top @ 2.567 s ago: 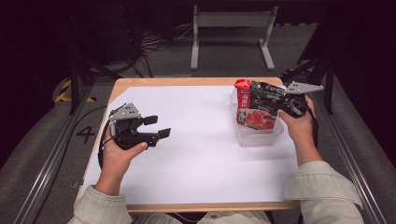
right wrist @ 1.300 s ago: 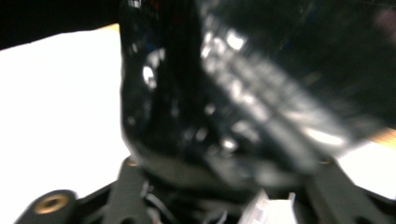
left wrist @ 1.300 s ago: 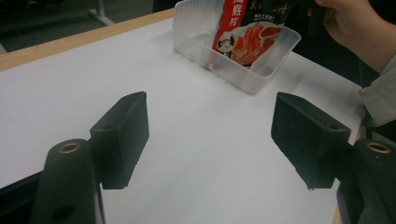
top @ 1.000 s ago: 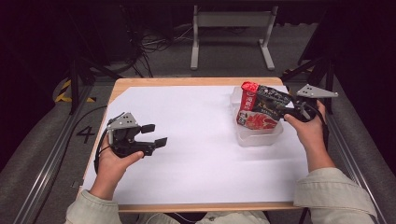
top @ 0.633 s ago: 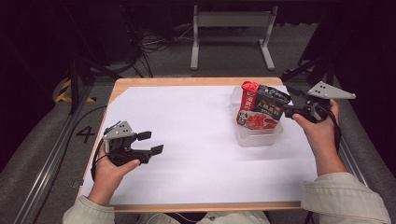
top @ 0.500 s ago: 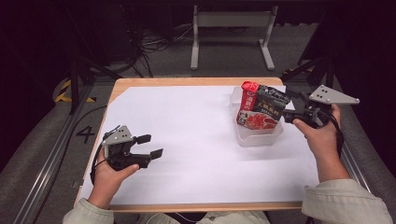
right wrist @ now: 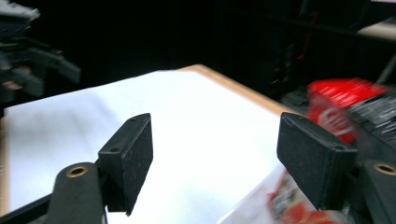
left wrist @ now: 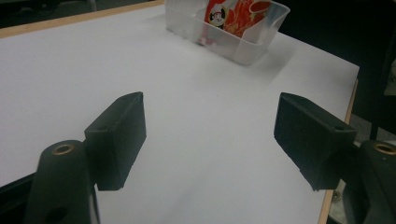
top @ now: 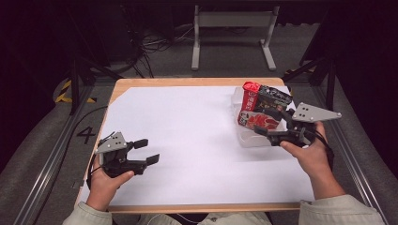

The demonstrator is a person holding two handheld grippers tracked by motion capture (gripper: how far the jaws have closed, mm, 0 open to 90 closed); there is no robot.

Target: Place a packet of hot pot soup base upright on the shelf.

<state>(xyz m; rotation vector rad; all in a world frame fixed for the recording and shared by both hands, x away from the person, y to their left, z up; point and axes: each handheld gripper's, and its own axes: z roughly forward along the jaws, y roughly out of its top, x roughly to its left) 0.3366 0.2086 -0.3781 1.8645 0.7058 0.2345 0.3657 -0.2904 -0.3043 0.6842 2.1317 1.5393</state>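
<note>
Snack packets (top: 259, 110) stand upright in a clear plastic tub (top: 251, 139) at the white table's (top: 187, 140) right side; the right gripper (top: 271, 124) sits just beside them, jaws apart and empty, while the left gripper (top: 146, 151) hangs wide apart near the front-left corner.

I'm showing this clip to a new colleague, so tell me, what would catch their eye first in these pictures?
The red and black snack packets standing in a clear plastic tub at the table's far right stand out against the white sheet. Beside the tub, the right hand-held gripper hangs with jaws open and nothing between them. At the near left, the left hand-held gripper is open too, over bare sheet.
</note>
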